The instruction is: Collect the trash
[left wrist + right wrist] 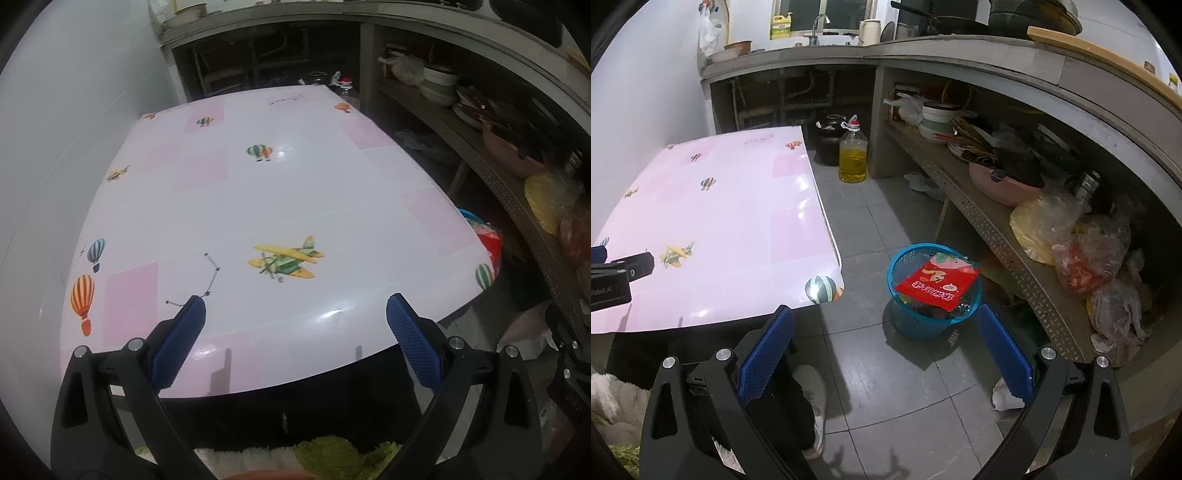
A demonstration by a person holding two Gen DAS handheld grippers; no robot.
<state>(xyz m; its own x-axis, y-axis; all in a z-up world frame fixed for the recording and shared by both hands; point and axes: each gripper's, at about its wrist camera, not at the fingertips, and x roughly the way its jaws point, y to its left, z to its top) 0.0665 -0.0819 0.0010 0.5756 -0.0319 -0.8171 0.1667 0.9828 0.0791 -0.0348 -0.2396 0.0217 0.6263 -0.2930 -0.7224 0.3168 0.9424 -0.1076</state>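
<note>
A blue plastic basket (912, 325) stands on the tiled floor right of the table, with a red snack wrapper (938, 282) lying across its rim. My right gripper (884, 317) hovers above the floor just in front of the basket, open, nothing between its blue pads. My left gripper (293, 306) hangs open over the near edge of the pink table (236, 192), which has balloon and plane prints; no trash shows on it. Past the table's right edge, the basket (471, 216) and the red wrapper (493, 236) peek out. The left gripper's body (613, 277) shows at the left edge.
A low shelf (997, 229) on the right carries bowls, a pink pot and plastic bags. An oil bottle (852, 155) and a dark jar (829, 138) stand on the floor beyond the table. A person's white shoe (814, 398) is below the right gripper. Crumpled paper (1006, 397) lies near the shelf.
</note>
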